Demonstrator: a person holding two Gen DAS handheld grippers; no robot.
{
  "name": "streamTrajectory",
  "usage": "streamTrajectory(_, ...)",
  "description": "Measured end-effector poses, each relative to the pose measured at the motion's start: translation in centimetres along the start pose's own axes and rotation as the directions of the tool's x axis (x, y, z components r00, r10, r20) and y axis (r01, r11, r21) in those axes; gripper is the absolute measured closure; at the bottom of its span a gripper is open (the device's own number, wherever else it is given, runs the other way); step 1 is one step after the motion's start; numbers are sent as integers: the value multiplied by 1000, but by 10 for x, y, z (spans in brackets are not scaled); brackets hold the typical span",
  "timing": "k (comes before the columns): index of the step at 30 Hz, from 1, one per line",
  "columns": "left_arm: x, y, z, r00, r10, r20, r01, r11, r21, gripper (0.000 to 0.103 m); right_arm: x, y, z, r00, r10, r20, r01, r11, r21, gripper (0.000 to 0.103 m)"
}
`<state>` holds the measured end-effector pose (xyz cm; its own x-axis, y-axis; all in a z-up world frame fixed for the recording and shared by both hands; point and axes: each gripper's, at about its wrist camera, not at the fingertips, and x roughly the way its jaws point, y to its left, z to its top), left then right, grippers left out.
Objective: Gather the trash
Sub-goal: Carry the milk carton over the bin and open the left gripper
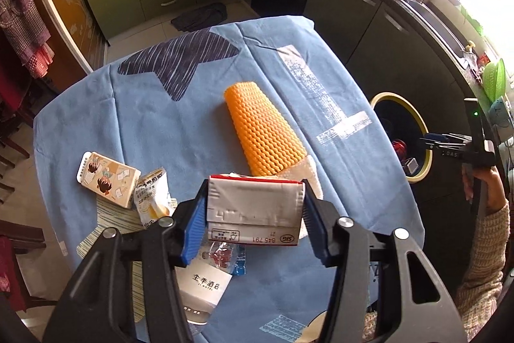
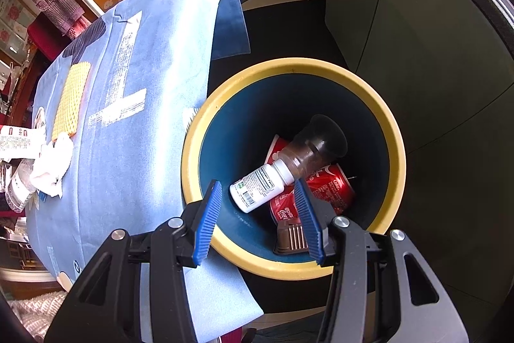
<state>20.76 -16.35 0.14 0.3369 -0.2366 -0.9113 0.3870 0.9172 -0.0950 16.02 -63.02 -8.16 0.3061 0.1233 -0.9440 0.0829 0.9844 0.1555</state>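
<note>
A flattened carton (image 1: 255, 208) is pinched between the jaws of the left gripper (image 1: 255, 211), low in the centre of the left wrist view, and appears lifted clear of the desk (image 1: 135, 118). It is judged to be light and empty: thin foil-lined card, already crushed, so it will give under pressure rather than resist. The hold is taken across its two narrow side edges, where folded seams lend some stiffness; the silvery face looks slick, so a firm pinch is advised.

More trash lies on the desk beneath and to the lower left: a small box (image 1: 107, 179), a crinkled wrapper (image 1: 154, 198) and a white sachet (image 1: 205, 283). All are judged light; the wrapper is soft and best taken by a bunched fold. An orange mesh sleeve (image 1: 263, 130) lies mid-frame.

The right gripper (image 2: 258, 214) is held over the bin (image 2: 369, 105), right of centre in the right wrist view, its jaws spread with nothing between them. Inside the bin lie a white bottle (image 2: 260, 185), a red can (image 2: 331, 182), a dark cup (image 2: 314, 147) and a brown pod (image 2: 290, 238).
</note>
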Motion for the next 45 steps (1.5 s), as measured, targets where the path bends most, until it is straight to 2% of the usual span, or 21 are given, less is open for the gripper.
streamTrajectory(15,1,-70,29,995,-100,-10,101,987,127,52,-5,-21,-12,1000,-3,7,2,1000,31,56)
streamTrajectory(24,16,-155,71,980,-197,-29,198,947,252,52,-40,-54,-36,998,-28,54,24,997,79,56)
streamTrajectory(30,58,-241,98,962,-262,-76,272,900,341,52,-64,-80,-63,996,-51,74,41,991,125,56)
streamTrajectory(34,107,-292,105,959,-259,-117,284,886,368,51,-78,-94,-81,995,-65,82,51,986,156,56)
streamTrajectory(35,120,-301,105,959,-253,-129,283,886,368,49,-81,-97,-85,994,-67,82,53,985,161,56)
streamTrajectory(36,130,-309,105,960,-244,-136,277,887,368,41,-83,-99,-89,994,-70,83,56,984,166,55)
streamTrajectory(37,139,-314,105,962,-235,-137,270,890,368,37,-85,-101,-92,994,-72,83,57,984,171,55)
streamTrajectory(40,147,-318,106,960,-237,-151,276,894,354,37,-89,-103,-99,994,-76,82,61,983,175,55)
streamTrajectory(44,116,-295,99,948,-280,-151,315,885,342,35,-87,-97,-95,994,-68,80,55,986,156,55)
streamTrajectory(45,103,-284,95,946,-291,-144,324,884,336,33,-87,-93,-92,995,-67,80,54,988,147,55)
